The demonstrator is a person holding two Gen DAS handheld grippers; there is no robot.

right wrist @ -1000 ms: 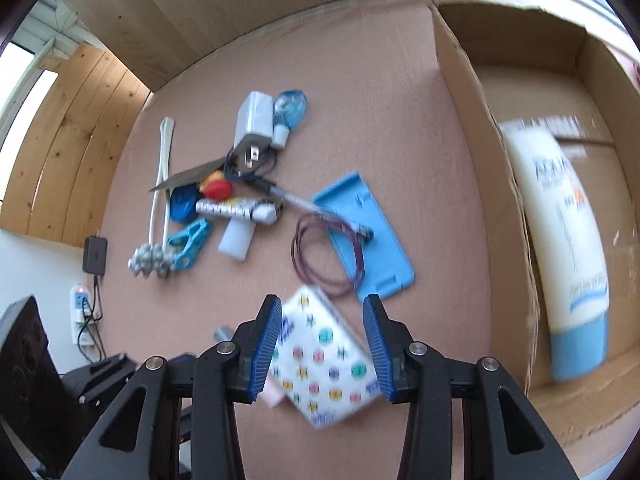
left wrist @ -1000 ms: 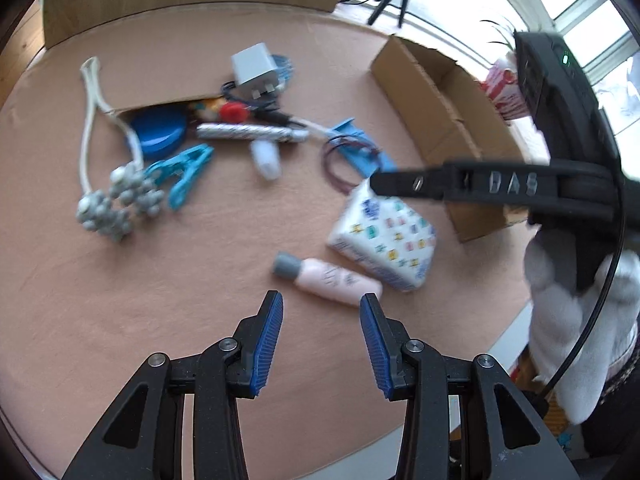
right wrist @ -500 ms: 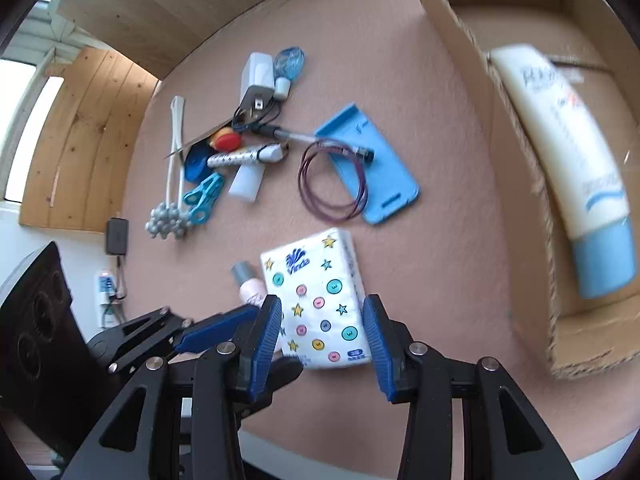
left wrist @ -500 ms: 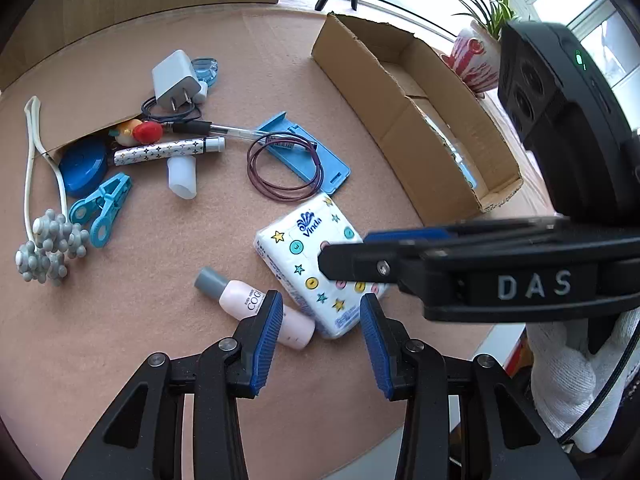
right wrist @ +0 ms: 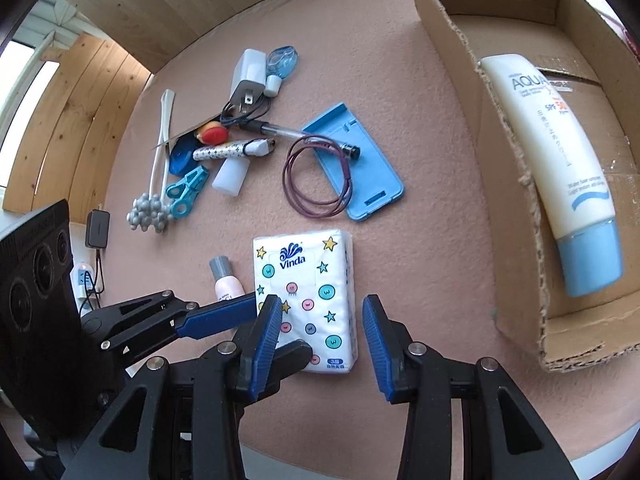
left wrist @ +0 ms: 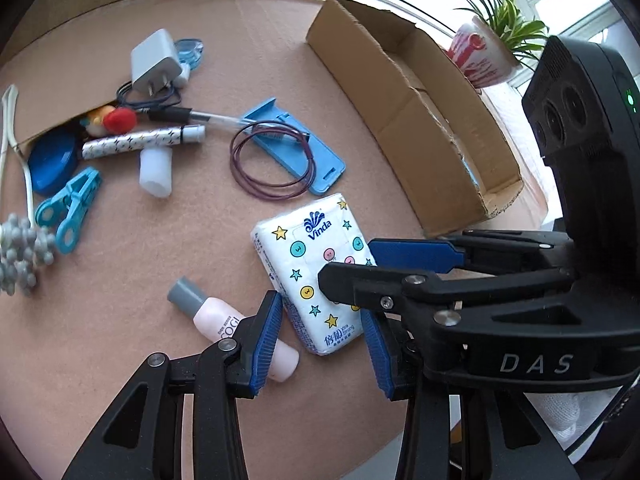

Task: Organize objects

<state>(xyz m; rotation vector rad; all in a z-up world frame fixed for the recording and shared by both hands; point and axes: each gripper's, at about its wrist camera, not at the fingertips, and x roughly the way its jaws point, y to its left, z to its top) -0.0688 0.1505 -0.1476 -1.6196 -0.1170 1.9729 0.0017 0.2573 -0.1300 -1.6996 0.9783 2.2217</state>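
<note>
Left of the white star-printed tissue pack, my left gripper hangs wide, holding nothing. The pack lies flat on the pink felt mat, long axis running away from me. My right gripper, wide and empty, straddles its near end, nearer.

The pink bottle lies half hidden behind a hand-held gripper.
</note>
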